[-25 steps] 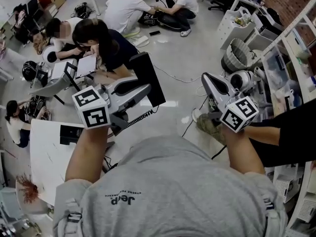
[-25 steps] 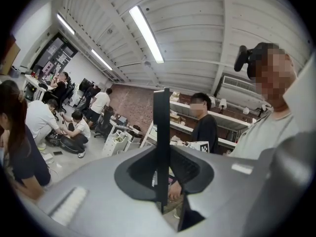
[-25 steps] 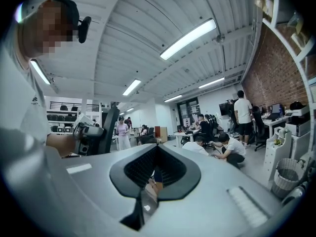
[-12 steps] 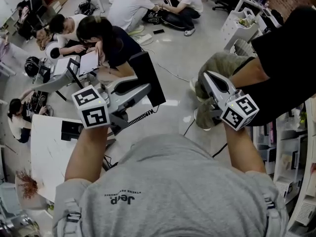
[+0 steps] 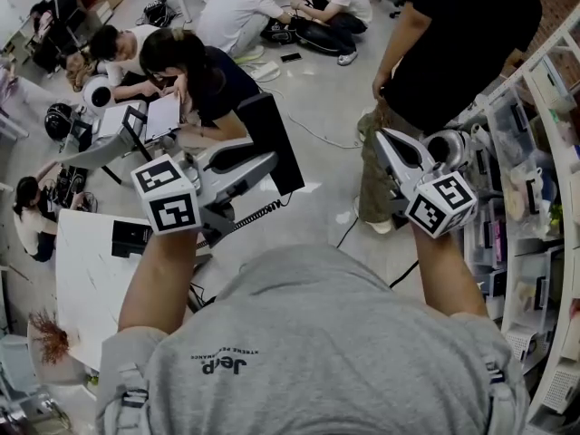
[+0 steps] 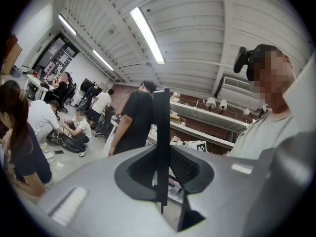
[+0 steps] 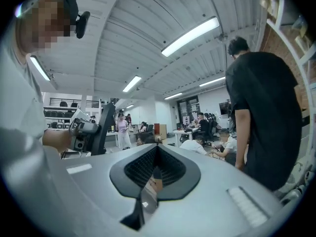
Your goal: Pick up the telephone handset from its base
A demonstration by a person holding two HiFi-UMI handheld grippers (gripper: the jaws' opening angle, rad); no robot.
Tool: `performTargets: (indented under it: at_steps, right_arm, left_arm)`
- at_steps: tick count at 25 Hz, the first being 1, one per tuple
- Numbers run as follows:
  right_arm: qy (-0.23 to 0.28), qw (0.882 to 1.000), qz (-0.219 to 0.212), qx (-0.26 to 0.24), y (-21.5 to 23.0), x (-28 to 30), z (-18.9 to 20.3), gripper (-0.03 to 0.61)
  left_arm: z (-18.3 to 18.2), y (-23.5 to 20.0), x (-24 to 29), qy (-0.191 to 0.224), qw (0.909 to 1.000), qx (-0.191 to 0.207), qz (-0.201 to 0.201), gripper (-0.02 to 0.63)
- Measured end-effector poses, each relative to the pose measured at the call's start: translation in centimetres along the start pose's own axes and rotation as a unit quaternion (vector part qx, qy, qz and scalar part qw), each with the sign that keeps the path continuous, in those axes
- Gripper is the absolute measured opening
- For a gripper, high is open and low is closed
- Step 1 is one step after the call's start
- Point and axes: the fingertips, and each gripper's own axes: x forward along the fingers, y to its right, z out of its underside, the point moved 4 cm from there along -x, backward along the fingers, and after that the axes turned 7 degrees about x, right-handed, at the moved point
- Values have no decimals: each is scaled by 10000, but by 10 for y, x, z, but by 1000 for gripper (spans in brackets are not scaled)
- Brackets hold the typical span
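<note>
The biggest thing in the head view is the wearer's grey shirt (image 5: 308, 352). It covers the floor under both arms, so I cannot see what is below. Next is a standing person in black (image 5: 453, 34), cut off by the top edge, just behind the right gripper (image 5: 384, 140). The shelf rack (image 5: 544, 198) runs out of the picture at the right. People sitting on the floor (image 5: 236, 16) fill the far side. The white table (image 5: 86, 288) at lower left is partly hidden by the left forearm. A dark flat thing (image 5: 131, 240) lies on it, and I cannot tell if it is the phone base.

The telephone handset (image 5: 276, 134) is up in the air, clamped in the left gripper (image 5: 263, 167). In the left gripper view I see it only edge on, as a thin black slab standing between the jaws, and both jaws press on it. Its coiled cord (image 5: 258, 214) runs under the left gripper and goes out of sight there. The right gripper is clenched on nothing; its jaws meet at the tips.
</note>
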Motion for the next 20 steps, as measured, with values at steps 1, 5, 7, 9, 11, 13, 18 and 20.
performTargets:
  at_steps: [1, 5, 7, 9, 11, 13, 18, 20]
  right_arm:
    - [-1, 10000, 3, 0, 0, 0, 0, 3]
    - [-16, 10000, -23, -15, -2, 1, 1, 3]
    - [-26, 10000, -38, -18, -1, 3, 0, 3]
    - [-46, 10000, -34, -14, -1, 5, -1, 3]
    - [-50, 10000, -46, -24, 0, 6, -1, 3]
    - [-52, 10000, -66, -43, 0, 6, 0, 3]
    - [-82, 9999, -78, -50, -1, 6, 0, 3]
    - [-105, 9999, -70, -37, -3, 5, -1, 3]
  left_arm:
    - [0, 0, 0, 4, 10000, -2, 0, 138]
    - [0, -1, -1, 15, 10000, -20, 1, 138]
    - [-1, -2, -1, 15, 10000, -27, 4, 138]
    - [-2, -3, 0, 14, 10000, -30, 9, 138]
    - [-3, -4, 1, 12, 10000, -34, 13, 138]
    - [-2, -4, 1, 13, 10000, -38, 19, 138]
    - [-2, -2, 0, 11, 10000, -51, 20, 138]
    - [-3, -2, 0, 16, 10000, -50, 22, 138]
